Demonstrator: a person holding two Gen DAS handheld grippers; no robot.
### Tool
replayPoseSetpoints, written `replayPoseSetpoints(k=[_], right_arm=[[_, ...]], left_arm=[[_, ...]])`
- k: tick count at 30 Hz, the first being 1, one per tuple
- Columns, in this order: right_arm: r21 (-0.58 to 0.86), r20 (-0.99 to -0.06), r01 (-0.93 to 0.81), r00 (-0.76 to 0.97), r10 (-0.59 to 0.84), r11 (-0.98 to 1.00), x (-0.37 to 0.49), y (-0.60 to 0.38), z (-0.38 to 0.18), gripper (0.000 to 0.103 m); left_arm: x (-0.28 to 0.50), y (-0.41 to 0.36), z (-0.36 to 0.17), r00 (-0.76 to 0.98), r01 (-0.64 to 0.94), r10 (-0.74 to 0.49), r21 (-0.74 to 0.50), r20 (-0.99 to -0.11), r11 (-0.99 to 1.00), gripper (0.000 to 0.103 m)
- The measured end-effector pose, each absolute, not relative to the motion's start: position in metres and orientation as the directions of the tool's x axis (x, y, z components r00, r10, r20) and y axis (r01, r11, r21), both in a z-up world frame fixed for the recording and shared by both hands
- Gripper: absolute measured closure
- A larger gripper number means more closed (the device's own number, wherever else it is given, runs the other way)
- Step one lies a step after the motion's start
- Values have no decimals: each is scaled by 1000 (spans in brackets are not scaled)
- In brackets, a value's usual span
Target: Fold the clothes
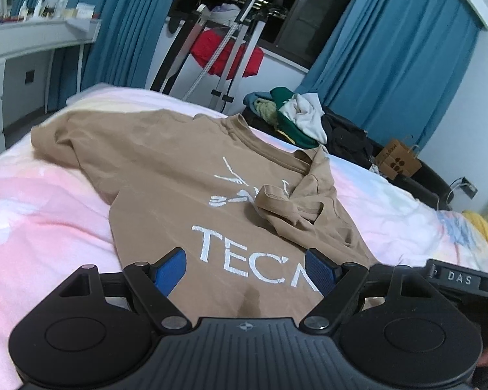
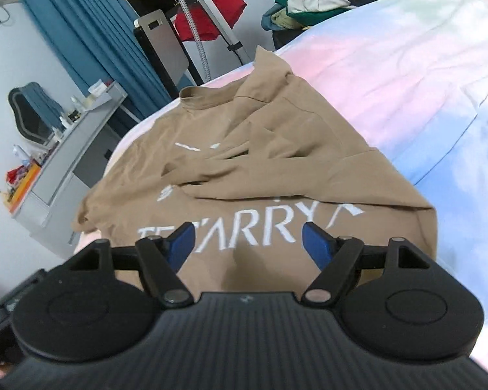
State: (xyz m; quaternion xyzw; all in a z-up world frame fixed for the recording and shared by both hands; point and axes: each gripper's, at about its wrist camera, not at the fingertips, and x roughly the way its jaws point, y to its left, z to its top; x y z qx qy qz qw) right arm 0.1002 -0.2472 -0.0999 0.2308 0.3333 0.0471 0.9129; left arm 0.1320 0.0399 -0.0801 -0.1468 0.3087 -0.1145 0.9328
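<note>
Both grippers, left (image 1: 245, 271) and right (image 2: 248, 243), hover spread over the shirt (image 1: 166, 175); best flatten that crumpled sleeve (image 1: 292, 201) first.

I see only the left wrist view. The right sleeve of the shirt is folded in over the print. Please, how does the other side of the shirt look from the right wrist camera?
Observer: In the right wrist view the shirt has a broad wrinkled flap lying over the top of the print.
Operator: Is the right gripper holding cloth?
Observer: No. The right gripper is open over the lettering, with nothing between its fingers.
Operator: And what is beside the bed on that side?
Observer: A grey desk with small bottles on it, and a chair behind it.
</note>
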Motion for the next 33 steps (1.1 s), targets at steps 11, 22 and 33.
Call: replayPoseSetpoints(k=[11,22,33], right_arm=[[422,-520,-12,816,253,907,121,-253,-98,52],[354,-563,16,802,199,935,166,-275,-122,47],[419,-647,-49,684,336,906,170,-272,-134,47]], left_arm=[[236,-12,-77,748,314,-289,-66,-598,947,26],[349,-62,-98,523,598,-423,-35,-740,801,59],[330,-67,-87,445,693,-410,16,-796,721,102]])
